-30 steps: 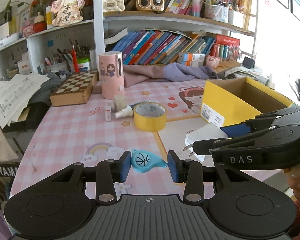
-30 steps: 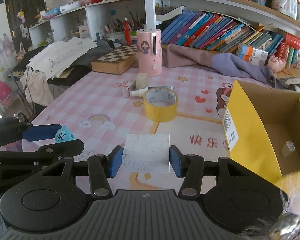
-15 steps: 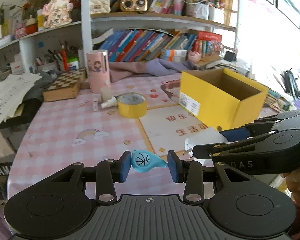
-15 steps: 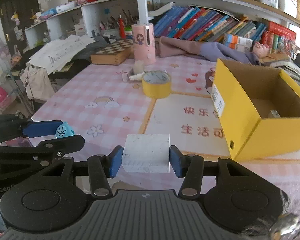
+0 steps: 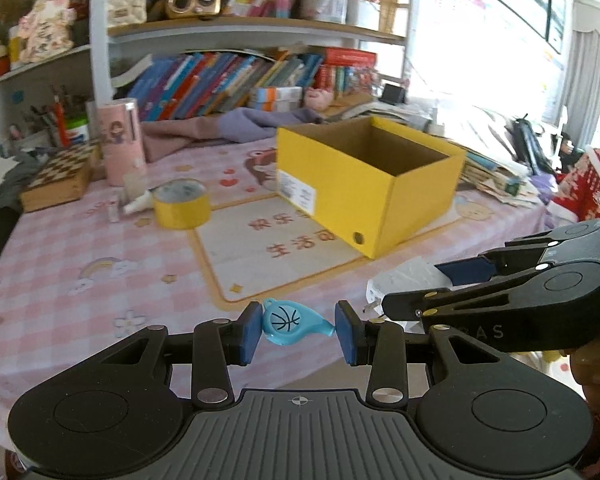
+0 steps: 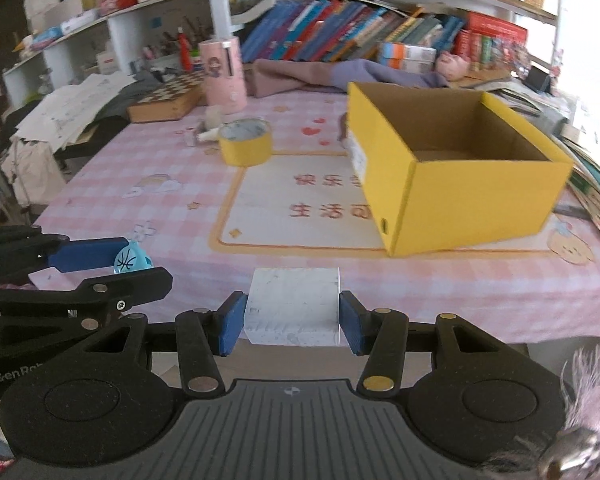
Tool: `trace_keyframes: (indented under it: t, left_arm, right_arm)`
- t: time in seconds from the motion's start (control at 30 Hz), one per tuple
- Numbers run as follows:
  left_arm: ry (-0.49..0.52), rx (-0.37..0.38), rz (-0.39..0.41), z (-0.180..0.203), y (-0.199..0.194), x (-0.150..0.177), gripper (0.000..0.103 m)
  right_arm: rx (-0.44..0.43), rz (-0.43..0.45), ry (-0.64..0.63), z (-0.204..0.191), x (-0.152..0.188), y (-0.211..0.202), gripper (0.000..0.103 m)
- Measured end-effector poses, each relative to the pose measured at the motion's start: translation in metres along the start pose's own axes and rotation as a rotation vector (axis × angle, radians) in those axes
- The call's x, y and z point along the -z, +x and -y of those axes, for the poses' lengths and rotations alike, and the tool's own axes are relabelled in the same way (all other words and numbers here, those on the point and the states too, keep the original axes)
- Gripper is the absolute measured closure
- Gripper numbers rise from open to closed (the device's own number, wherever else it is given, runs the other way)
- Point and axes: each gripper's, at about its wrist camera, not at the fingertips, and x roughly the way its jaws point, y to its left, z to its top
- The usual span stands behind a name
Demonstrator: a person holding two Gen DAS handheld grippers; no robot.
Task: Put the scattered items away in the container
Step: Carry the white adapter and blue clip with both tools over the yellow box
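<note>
Whistle [image 5: 287, 322] clamped in left gripper [image 5: 296, 330], white charger block [image 6: 294, 306] in right gripper [image 6: 292, 318], both now carried nearer the yellow cardboard box [image 6: 472, 196], ready for dropping in.

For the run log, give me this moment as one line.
left tool: shut on blue whistle | right tool: shut on white charger | yellow box: open, ahead

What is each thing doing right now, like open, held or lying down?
Yellow box: open on top, upright.
Blue whistle: held in the left gripper.
White block: held in the right gripper.
Yellow tape roll: lying flat on the table.
Pink canister: standing upright.
</note>
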Motion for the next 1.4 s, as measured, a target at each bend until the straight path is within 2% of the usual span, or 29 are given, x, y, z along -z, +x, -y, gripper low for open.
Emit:
trace_keyframes:
  t: [0.4,1.1,1.23,1.4]
  left_arm:
    - [0.048,0.058,0.021,0.027,0.016,-0.016,0.065]
    - [0.210,0.190,0.014,0.079,0.063,-0.049,0.065]
    - [0.242,0.214,0.048,0.087,0.066,-0.059,0.065]
    - [0.224,0.226,0.116,0.087,0.065,-0.080,0.065]
  right_arm:
    - [0.053,0.009,0.020,0.030,0.006,-0.014,0.055]
    - [0.176,0.043,0.185,0.104,0.005,-0.022,0.055]
    - [0.204,0.063,0.224,0.116,0.005,-0.024,0.055]
    - [0.237,0.146,0.255,0.132,-0.005,-0.032,0.055]
